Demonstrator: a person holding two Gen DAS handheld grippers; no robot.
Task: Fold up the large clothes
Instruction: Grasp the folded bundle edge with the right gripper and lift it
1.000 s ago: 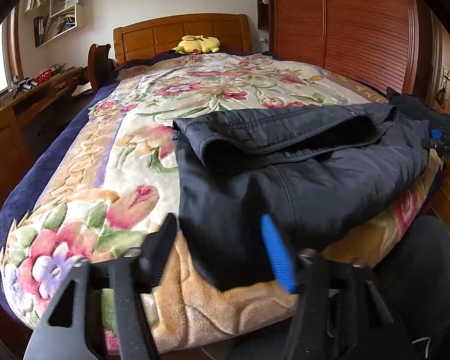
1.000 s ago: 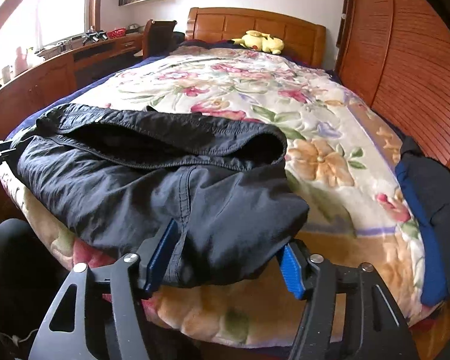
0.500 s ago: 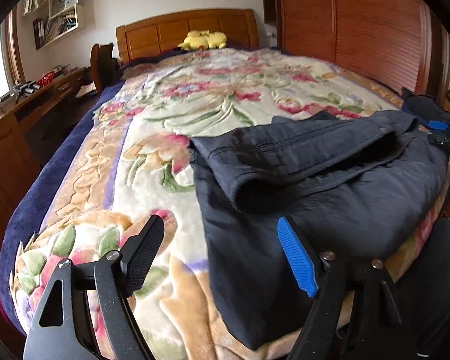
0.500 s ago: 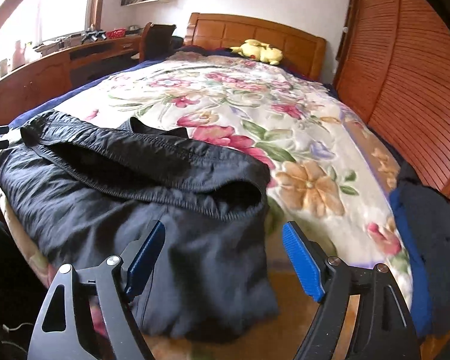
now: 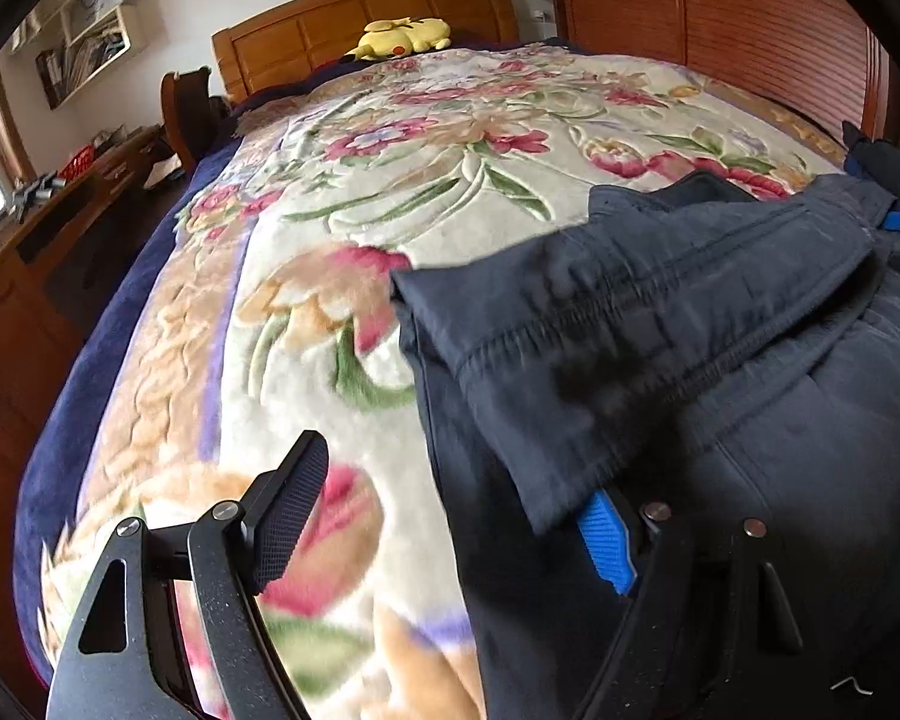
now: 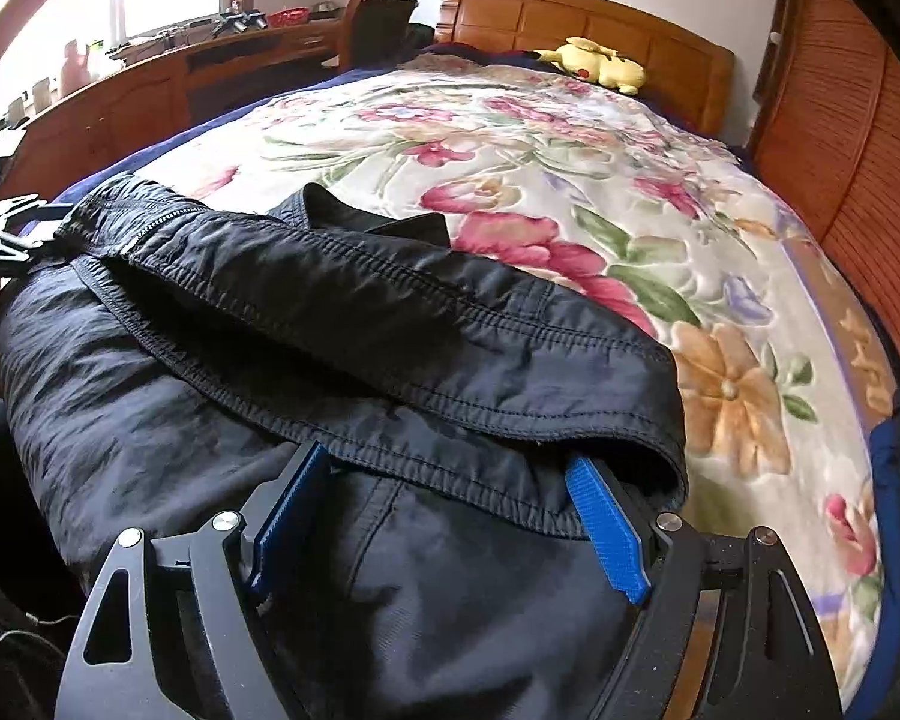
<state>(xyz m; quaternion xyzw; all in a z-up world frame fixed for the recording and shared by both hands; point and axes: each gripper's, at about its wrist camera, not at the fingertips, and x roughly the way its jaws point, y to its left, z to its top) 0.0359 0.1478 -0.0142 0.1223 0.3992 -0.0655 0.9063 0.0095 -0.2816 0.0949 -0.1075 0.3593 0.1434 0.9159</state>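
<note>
- While the dark navy padded jacket (image 6: 270,360) lies across the near end of the floral plush blanket (image 6: 570,192), both tools sit at its folded upper flap, one at each corner.
- The right gripper (image 6: 450,510) has its jaws spread wide, with both blue pads tucked under the stitched hem of that flap (image 6: 510,420); nothing is pinched yet.
- The left gripper (image 5: 450,516) is likewise spread apart: its blue pad slips under the flap's corner (image 5: 540,450), while the black finger (image 5: 288,504) hangs over bare blanket.
- Risk, as I judge it: the left jaws straddle the jacket's edge, so closing now might catch only a sliver of cloth, or blanket pile along with it.
- On the right, slick fabric and a thick hem could slide out if the pads bite too shallowly.
- If one side grips and the other misses, the fold would skew and the flap would bunch.
- A yellow plush toy (image 6: 600,63) by the wooden headboard (image 6: 570,18) sits well apart, no obstacle.
</note>
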